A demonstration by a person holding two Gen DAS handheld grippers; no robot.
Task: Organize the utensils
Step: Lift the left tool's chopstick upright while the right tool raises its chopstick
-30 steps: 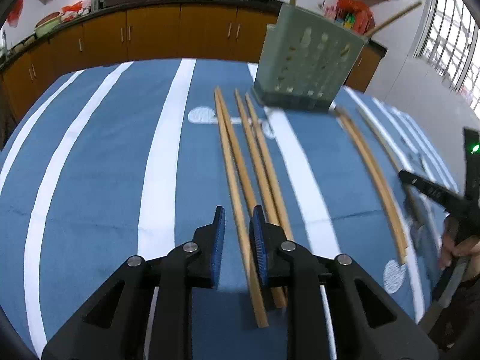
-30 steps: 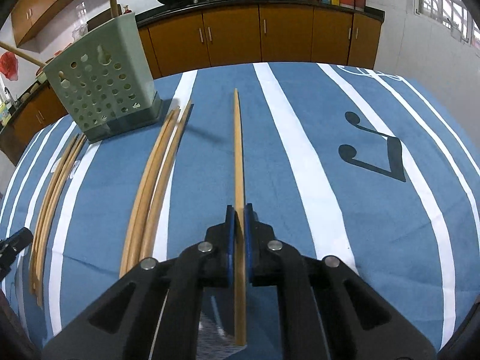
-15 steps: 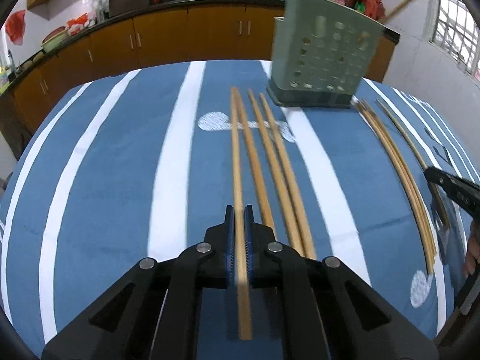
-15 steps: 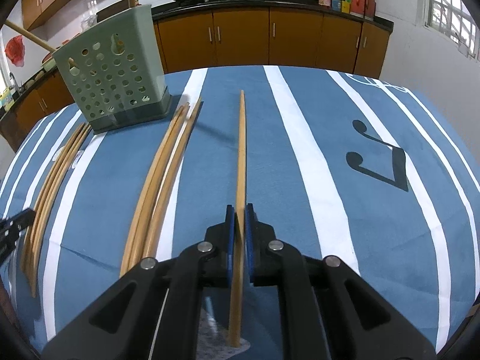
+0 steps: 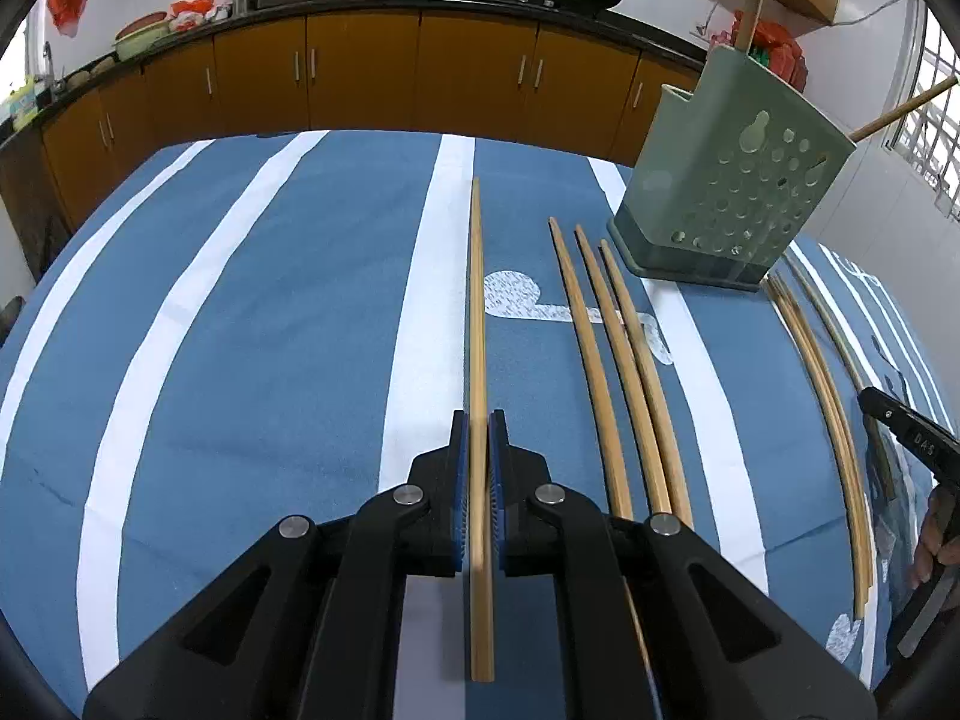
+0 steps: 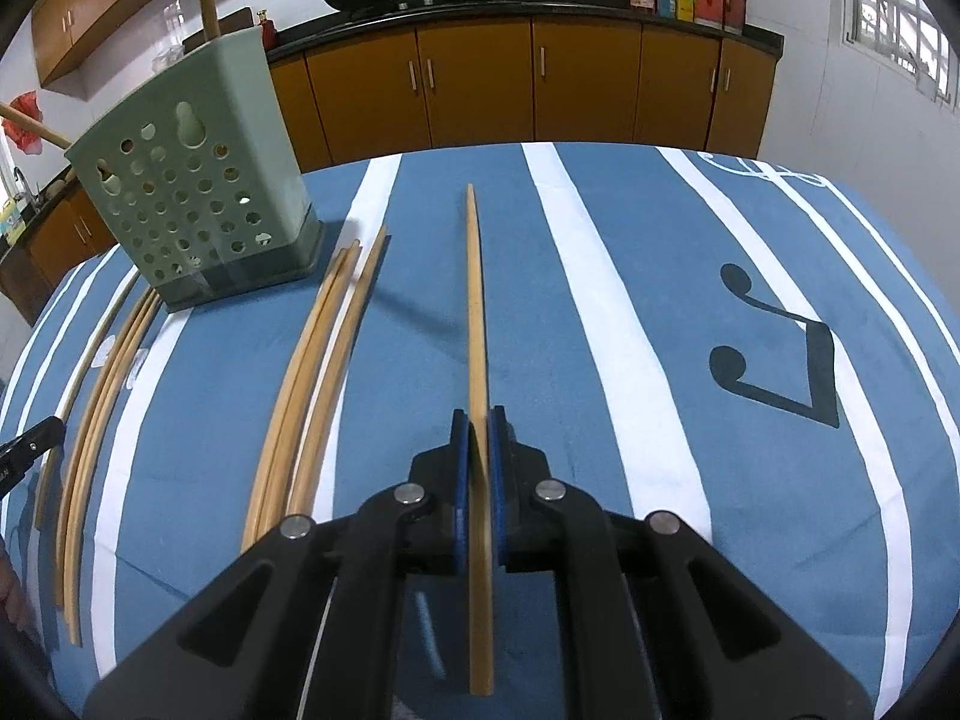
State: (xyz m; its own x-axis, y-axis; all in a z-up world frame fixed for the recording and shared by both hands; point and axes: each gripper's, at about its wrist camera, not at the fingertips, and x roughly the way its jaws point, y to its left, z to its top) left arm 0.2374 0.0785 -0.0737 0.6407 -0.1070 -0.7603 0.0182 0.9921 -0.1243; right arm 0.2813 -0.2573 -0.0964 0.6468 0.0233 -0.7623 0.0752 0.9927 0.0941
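My left gripper (image 5: 478, 420) is shut on a wooden chopstick (image 5: 477, 300) and holds it above the blue striped cloth, pointing forward. Three more chopsticks (image 5: 606, 360) lie on the cloth to its right. My right gripper (image 6: 478, 420) is shut on another chopstick (image 6: 476, 300), also lifted and pointing forward. Several chopsticks (image 6: 312, 372) lie to its left. A green perforated utensil holder (image 5: 732, 180) stands at the far right in the left wrist view, and at the far left in the right wrist view (image 6: 192, 192), with chopsticks sticking out of it.
More chopsticks (image 5: 828, 408) lie right of the holder in the left wrist view, near the other gripper's tip (image 5: 912, 438). The table has a blue cloth with white stripes (image 6: 630, 330). Brown kitchen cabinets (image 5: 360, 72) run behind the table.
My left gripper closed on a chopstick and lifted it, shifting left away from the others. My right gripper kept its chopstick and rose slightly.
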